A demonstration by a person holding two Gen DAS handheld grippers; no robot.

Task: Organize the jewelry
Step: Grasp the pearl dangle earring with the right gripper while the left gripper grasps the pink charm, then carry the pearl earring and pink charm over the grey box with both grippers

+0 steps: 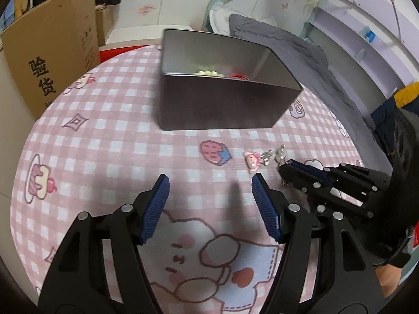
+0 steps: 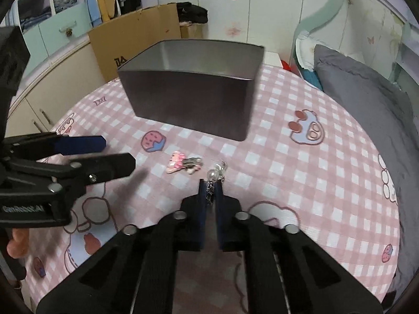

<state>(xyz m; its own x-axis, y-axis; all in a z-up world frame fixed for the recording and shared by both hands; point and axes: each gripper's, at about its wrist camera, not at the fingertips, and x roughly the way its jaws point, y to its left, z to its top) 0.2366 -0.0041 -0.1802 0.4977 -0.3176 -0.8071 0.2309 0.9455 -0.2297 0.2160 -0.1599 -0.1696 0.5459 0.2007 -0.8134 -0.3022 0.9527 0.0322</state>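
- Low in the right wrist view, right gripper is clamped tight on a silver chain piece; thin links show between the blue pads, clear beads poke out just past the tips.
- Left gripper stands apart, nothing between its pads, hovering over bare cloth at lower centre of its own view.
- Pink charm clip lies on the cloth just left of the chain piece, not touching either gripper.
- Metal tin, open-topped, sits beyond at upper centre, well apart from the clip; pearl beads and something red are inside it.
- Pink checked cloth with cartoon prints covers the worktop.
- Cardboard box at upper left; grey pillow at right.
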